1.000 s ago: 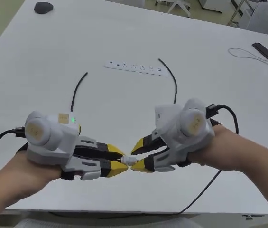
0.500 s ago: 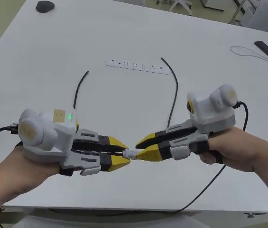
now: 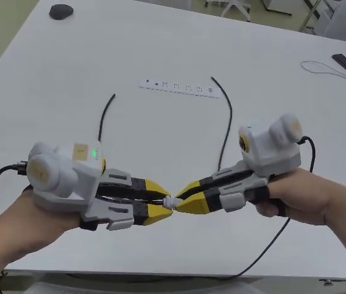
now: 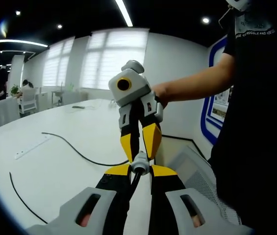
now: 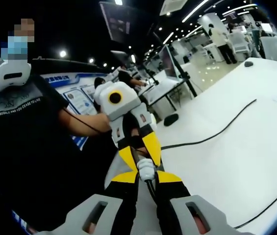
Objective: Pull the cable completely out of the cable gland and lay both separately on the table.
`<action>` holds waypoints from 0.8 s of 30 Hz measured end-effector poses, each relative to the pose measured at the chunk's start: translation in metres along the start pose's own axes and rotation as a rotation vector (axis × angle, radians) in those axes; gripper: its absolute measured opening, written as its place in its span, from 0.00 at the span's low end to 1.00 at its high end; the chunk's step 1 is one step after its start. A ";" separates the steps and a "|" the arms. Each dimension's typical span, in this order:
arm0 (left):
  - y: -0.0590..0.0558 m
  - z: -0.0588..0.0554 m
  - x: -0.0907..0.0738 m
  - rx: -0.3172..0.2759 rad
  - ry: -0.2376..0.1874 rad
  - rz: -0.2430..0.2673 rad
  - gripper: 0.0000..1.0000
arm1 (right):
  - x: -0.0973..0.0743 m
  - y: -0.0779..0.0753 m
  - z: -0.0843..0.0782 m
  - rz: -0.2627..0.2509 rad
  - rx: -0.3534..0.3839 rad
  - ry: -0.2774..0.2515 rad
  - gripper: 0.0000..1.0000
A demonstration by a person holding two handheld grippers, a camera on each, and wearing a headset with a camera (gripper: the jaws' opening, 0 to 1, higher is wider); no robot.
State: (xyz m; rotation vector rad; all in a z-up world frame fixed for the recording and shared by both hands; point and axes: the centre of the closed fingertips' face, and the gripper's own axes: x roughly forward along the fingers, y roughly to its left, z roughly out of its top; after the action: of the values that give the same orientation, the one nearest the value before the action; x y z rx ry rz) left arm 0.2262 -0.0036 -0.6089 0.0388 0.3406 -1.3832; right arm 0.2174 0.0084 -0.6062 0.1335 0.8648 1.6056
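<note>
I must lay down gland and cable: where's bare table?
Bare: the middle, bordered by the strip, left cable, right cable, left claw and right claw; also left, this side of the mouse. Crowded: around the claws.

The right tool [image 5: 145,177] and left tool [image 5: 142,157] meet, both gripping the white cable gland [image 5: 146,169].

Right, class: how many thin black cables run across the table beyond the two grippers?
2. The left cable lies left of centre; the right cable curves from the power strip towards the right gripper, its near end hidden.
</note>
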 end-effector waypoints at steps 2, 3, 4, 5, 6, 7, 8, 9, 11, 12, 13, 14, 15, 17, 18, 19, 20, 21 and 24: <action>0.001 -0.001 0.000 -0.007 0.002 0.000 0.14 | 0.000 -0.001 0.000 -0.025 -0.030 0.009 0.08; 0.001 -0.001 0.000 -0.012 0.001 -0.001 0.14 | 0.001 -0.001 0.000 -0.036 -0.046 0.014 0.08; 0.002 -0.001 0.001 -0.023 0.002 -0.001 0.14 | -0.001 -0.006 -0.001 -0.057 -0.075 0.023 0.08; 0.002 -0.001 0.001 -0.030 0.000 -0.002 0.14 | -0.001 -0.006 -0.001 -0.069 -0.092 0.028 0.08; 0.002 -0.001 0.001 -0.035 0.001 -0.004 0.14 | -0.002 -0.005 -0.001 -0.087 -0.140 0.043 0.08; 0.002 -0.001 0.001 -0.041 -0.001 -0.008 0.14 | -0.002 -0.004 -0.001 -0.099 -0.161 0.049 0.08; 0.002 -0.001 0.001 -0.049 -0.003 -0.011 0.14 | -0.002 -0.004 -0.001 -0.109 -0.179 0.052 0.08; 0.002 -0.001 0.001 -0.057 -0.004 -0.013 0.14 | -0.002 -0.003 -0.002 -0.127 -0.213 0.065 0.08; 0.001 -0.001 0.001 -0.069 -0.004 -0.020 0.14 | -0.002 -0.003 -0.002 -0.164 -0.333 0.102 0.08; 0.002 -0.002 0.001 -0.087 -0.006 -0.020 0.14 | -0.003 -0.007 -0.004 -0.193 -0.414 0.120 0.08; 0.002 -0.003 0.001 -0.097 -0.006 -0.022 0.14 | -0.002 -0.006 -0.005 -0.207 -0.454 0.141 0.08; 0.001 -0.004 0.002 -0.101 -0.004 -0.026 0.14 | -0.001 -0.006 -0.008 -0.226 -0.505 0.173 0.07; 0.001 -0.004 0.002 -0.106 -0.004 -0.024 0.14 | -0.001 -0.008 -0.008 -0.255 -0.552 0.194 0.07; 0.000 -0.007 0.002 -0.137 -0.001 -0.029 0.14 | 0.002 -0.006 -0.010 -0.286 -0.604 0.224 0.07; 0.001 -0.007 0.001 -0.137 -0.005 -0.025 0.14 | 0.002 -0.007 -0.010 -0.309 -0.612 0.229 0.07; 0.001 -0.007 0.001 -0.139 -0.006 -0.024 0.14 | 0.002 -0.008 -0.009 -0.328 -0.628 0.229 0.07; 0.002 -0.008 0.001 -0.160 -0.010 -0.022 0.14 | 0.003 -0.008 -0.009 -0.352 -0.662 0.240 0.07; 0.002 -0.008 0.000 -0.173 -0.011 -0.024 0.14 | 0.003 -0.008 -0.010 -0.378 -0.691 0.248 0.07; 0.003 -0.011 0.000 -0.201 -0.015 -0.019 0.14 | 0.004 -0.009 -0.011 -0.429 -0.771 0.272 0.07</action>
State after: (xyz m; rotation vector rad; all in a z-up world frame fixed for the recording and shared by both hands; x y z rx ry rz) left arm 0.2269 -0.0006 -0.6195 -0.1403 0.4667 -1.3617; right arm 0.2180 0.0073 -0.6210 -0.7775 0.3814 1.4544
